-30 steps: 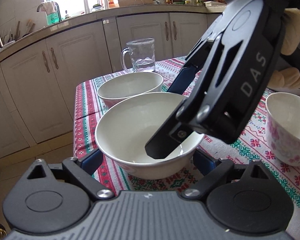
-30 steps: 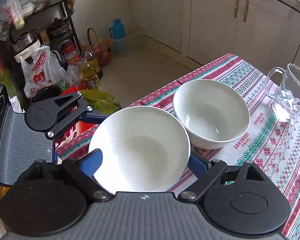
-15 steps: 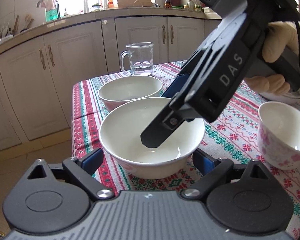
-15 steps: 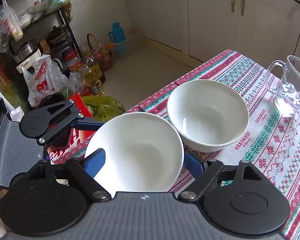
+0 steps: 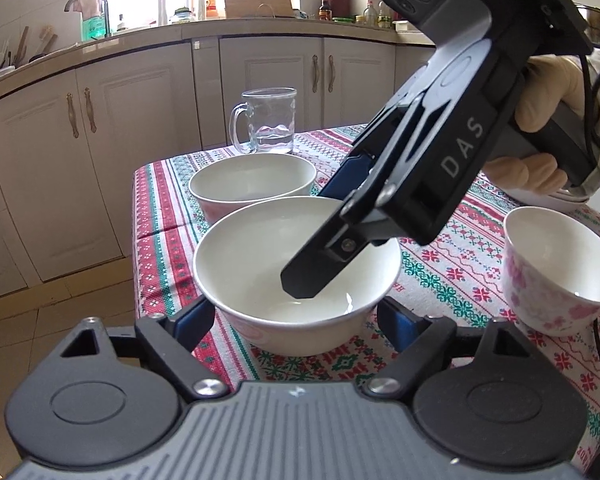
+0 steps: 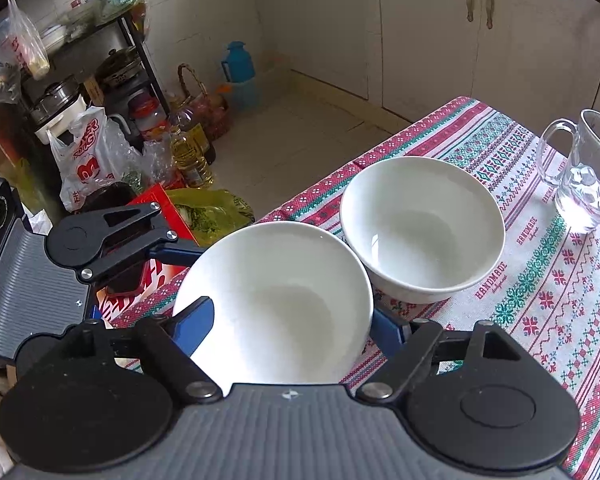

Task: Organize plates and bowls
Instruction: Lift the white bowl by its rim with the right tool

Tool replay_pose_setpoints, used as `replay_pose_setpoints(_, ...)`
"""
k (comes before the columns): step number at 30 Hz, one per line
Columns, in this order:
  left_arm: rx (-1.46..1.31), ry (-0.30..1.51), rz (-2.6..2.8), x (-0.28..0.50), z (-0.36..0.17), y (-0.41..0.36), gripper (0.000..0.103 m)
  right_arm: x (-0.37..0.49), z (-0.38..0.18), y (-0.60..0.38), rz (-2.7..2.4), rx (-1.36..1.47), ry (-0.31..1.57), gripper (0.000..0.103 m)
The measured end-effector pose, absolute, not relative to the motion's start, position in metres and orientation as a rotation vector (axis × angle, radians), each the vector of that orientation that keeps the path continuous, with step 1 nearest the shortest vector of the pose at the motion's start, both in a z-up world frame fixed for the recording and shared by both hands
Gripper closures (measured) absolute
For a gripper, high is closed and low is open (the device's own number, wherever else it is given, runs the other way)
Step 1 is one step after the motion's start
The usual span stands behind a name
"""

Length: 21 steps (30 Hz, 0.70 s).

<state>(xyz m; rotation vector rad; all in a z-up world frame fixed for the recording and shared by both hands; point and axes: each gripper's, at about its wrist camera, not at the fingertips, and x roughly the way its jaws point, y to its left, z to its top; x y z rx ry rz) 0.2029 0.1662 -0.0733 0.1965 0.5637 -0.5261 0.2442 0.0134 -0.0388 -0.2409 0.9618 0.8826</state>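
While both of your grippers crowd one bowl, count what stands on the tabletop (image 5: pixel 452 276) with its patterned cloth: two plain white bowls, one smaller bowl with pink flowers, one glass mug, and at least one white plate, partly hidden behind your right hand (image 5: pixel 548 92). Take the near white bowl (image 5: pixel 260 264) as the landmark; it sits close to the tabletop's corner. The far white bowl (image 5: pixel 252 178) stands just behind it, their rims touching or nearly so. The glass mug (image 5: pixel 266 120), holding a little water, stands beyond that far bowl. The floral bowl (image 5: pixel 556 268) stands apart on the landmark's other side, and the plate (image 5: pixel 548 200) lies beyond the floral one. Your left gripper (image 5: pixel 296 316) has its fingers spread on either side of the near bowl's outer wall, and they have just been closing; whether the pads press on the wall I cannot tell. Your right gripper (image 6: pixel 288 320) comes down steeply from above with the same bowl between its fingers: one finger (image 6: pixel 198 316) lies inside the rim over the basin, the other (image 6: pixel 386 332) outside the wall. These fingers too have just been closing with the bowl between them, and I cannot tell whether they pinch it.
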Motion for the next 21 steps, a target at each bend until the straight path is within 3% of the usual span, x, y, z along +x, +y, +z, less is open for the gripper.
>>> replay_pose_setpoints(21, 0.243, 0.572, -0.544, 0.184, -0.038, 0.151, 0.016, 0.226, -0.017, -0.007, 0.888, -0.187, 0.938, 0.017)
